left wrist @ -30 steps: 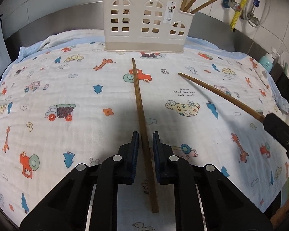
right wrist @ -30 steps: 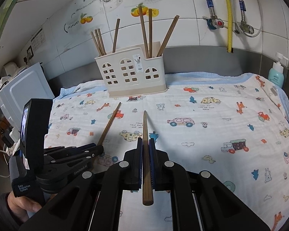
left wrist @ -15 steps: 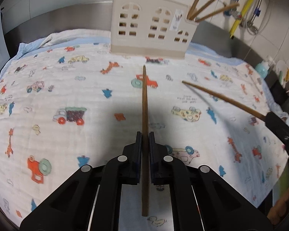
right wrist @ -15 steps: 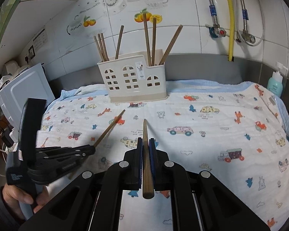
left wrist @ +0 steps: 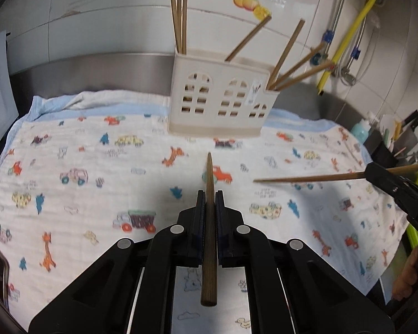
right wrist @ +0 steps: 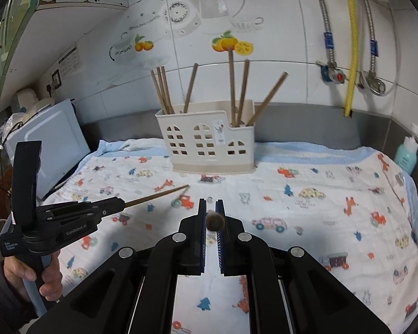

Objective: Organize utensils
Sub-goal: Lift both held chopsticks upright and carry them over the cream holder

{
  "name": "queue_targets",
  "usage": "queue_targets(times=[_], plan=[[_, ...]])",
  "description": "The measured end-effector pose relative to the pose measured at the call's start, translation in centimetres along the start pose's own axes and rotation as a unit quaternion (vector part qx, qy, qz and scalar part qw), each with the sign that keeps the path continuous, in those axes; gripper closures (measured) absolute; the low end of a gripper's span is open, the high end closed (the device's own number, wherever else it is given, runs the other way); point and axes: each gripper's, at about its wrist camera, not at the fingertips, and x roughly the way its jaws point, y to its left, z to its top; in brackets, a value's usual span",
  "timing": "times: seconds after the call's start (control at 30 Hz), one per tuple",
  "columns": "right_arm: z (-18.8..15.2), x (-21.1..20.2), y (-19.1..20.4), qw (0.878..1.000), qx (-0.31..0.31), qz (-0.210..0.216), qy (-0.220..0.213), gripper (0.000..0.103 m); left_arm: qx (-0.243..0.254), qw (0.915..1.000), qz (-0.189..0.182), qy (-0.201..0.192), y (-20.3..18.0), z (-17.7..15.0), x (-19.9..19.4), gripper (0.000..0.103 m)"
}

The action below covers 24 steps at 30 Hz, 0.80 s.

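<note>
A cream house-shaped utensil holder [left wrist: 220, 103] [right wrist: 209, 144] stands at the back of the printed cloth [left wrist: 97, 194] with several brown chopsticks upright in it. My left gripper [left wrist: 209, 197] is shut on a brown chopstick [left wrist: 209, 172] that points at the holder, lifted off the cloth. In the right wrist view the left gripper [right wrist: 121, 203] shows at the left with its chopstick [right wrist: 158, 194] sticking out. My right gripper [right wrist: 210, 204] is shut on another chopstick [right wrist: 214, 221], seen nearly end-on. In the left wrist view the right gripper [left wrist: 372, 169] carries its chopstick [left wrist: 306, 178] pointing left.
A white appliance [right wrist: 50, 150] stands left of the cloth. A teal bottle [right wrist: 406, 156] sits at the right rear corner. Pipes and a yellow hose [right wrist: 351, 41] run down the tiled wall. A person's hand [right wrist: 41, 278] grips the left tool's handle.
The left gripper shut on the chopstick that lay on the cloth and lifted it. Both grippers have risen toward the holder; the right chopstick now shows almost end-on.
</note>
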Motion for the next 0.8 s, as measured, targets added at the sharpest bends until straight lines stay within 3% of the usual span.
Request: queue_targets(times=[0.53, 0.8], plan=[[8.9, -1.0, 1.8, 0.998, -0.053, 0.023, -0.015, 0.097, 0.049, 0.9978, -0.013, -0.043, 0.4, 5.4, -1.8, 0.097], [14.2, -1.4, 2.0, 0.996, -0.088, -0.003, -0.023, 0.096, 0.059, 0.9964, -0.010, -0.060, 0.4, 9.2, -2.7, 0.097]])
